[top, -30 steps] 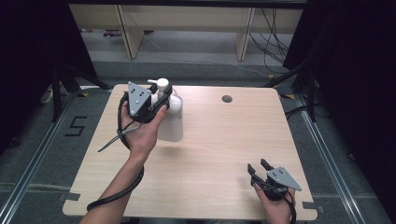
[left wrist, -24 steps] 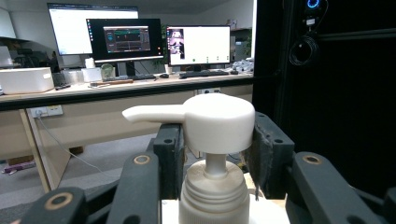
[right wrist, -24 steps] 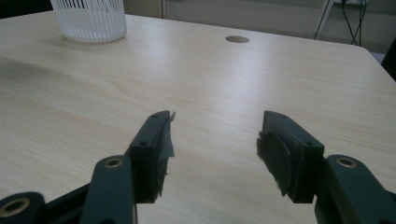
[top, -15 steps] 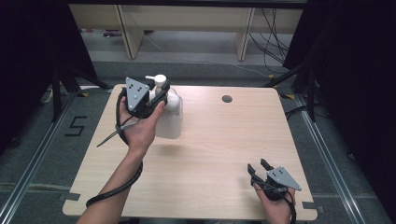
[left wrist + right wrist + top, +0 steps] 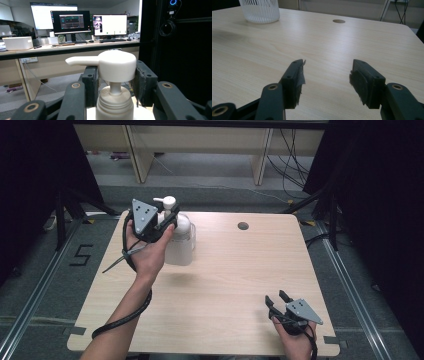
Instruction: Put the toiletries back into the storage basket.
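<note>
Left gripper [image 5: 169, 219] closed on pump head [image 5: 117, 65] of soap bottle [image 5: 179, 242]. Since a second ago, bottle carried toward far left corner of table [image 5: 215, 290], now seemingly just clear of it. Transport phase, by appearance; destination unknown. Right gripper [image 5: 326, 82] idle at near right edge, jaws apart, empty. White ribbed basket [image 5: 259, 10] noted beyond.

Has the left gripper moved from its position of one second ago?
Yes. In the high view the left gripper, at the pump bottle, has shifted slightly away from the table hole, toward the table's left edge.
</note>
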`<state>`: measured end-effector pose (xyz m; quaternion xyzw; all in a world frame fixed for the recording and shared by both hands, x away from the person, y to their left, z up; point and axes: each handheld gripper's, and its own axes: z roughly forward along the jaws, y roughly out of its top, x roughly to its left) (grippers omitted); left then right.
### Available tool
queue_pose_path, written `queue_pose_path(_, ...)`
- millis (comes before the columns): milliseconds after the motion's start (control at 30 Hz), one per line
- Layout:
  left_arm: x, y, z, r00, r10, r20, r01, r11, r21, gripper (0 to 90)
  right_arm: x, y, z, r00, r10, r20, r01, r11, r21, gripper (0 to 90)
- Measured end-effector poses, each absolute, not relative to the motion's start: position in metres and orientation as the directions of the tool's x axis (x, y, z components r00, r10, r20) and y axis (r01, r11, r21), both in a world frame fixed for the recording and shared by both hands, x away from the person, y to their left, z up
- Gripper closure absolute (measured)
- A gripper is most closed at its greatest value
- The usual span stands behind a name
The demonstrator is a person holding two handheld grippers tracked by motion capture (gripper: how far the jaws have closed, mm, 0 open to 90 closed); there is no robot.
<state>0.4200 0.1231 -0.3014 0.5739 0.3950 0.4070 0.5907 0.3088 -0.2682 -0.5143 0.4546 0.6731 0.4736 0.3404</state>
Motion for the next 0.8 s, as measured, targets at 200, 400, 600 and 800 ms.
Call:
queue_pose_path(200, 0.4214, 0.1239, -0.2994, 0.344, 0.939, -0.021, -0.012, 0.026, 1.000, 59.4, 0.3079, -0.2657, -0.5149, -0.347, 0.938, -0.002, 0.304, 0.114, 0.946, 44.0)
queue_pose_path(400, 0.4239, 0.1251, -0.2981, 0.339, 0.940, -0.020, -0.014, 0.027, 1.000, 59.4, 0.3077, -0.2660, -0.5147, -0.350, 0.937, 0.003, 0.307, 0.112, 0.945, 44.0)
queue_pose_path(600, 0.4270, 0.1251, -0.2968, 0.338, 0.941, -0.015, -0.014, 0.021, 1.000, 59.4, 0.3079, -0.2656, -0.5149, -0.347, 0.938, -0.001, 0.304, 0.113, 0.946, 44.1)
queue_pose_path(800, 0.4290, 0.1261, -0.2972, 0.337, 0.941, -0.016, -0.015, 0.023, 1.000, 59.4, 0.3066, -0.2659, -0.5137, -0.346, 0.938, 0.002, 0.323, 0.117, 0.939, 44.0)
